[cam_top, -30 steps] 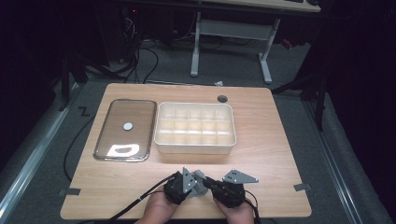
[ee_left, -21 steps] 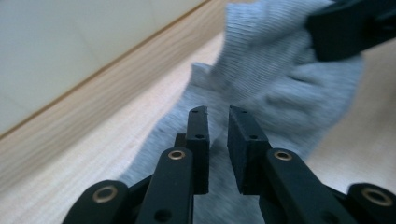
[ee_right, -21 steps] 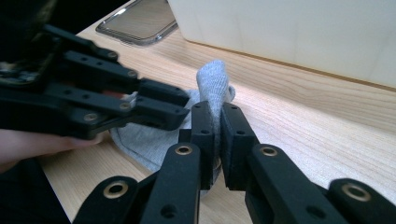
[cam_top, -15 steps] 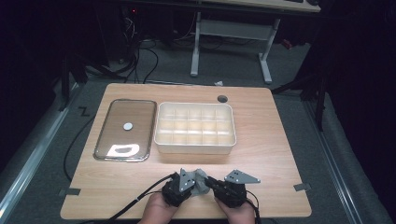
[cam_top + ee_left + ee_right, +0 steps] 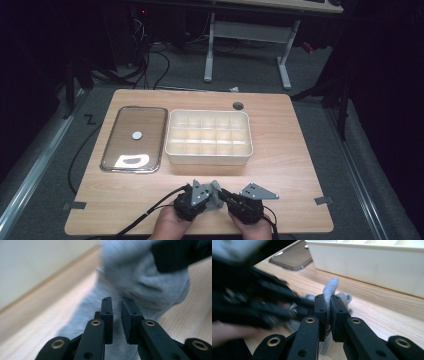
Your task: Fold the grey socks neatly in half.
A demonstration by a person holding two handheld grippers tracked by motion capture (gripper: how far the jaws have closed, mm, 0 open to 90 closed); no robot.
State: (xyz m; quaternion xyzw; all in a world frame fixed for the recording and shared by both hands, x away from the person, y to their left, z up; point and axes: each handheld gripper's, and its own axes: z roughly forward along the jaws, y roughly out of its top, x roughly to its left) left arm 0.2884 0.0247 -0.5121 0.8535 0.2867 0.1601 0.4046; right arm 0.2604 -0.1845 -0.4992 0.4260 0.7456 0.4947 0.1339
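The rectangular table point(image 5: 280, 125) has a pale, matt wood-grain top. On it, the cream compartmented box point(image 5: 209, 137) looks like smooth, faintly satin plastic, and the flat rectangular lid point(image 5: 134, 138) beside it is clear and glossy, catching a bright glare. The grey sock point(image 5: 331, 287) is soft ribbed knit cloth. The gripper jaws are matt black plastic with brass-coloured rivets.

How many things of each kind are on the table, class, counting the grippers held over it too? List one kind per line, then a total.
Grippers: 2, left gripper and right gripper
Grey sock: 1
Divided cream bin: 1
Clear lid with a round white spot: 1
Total: 5
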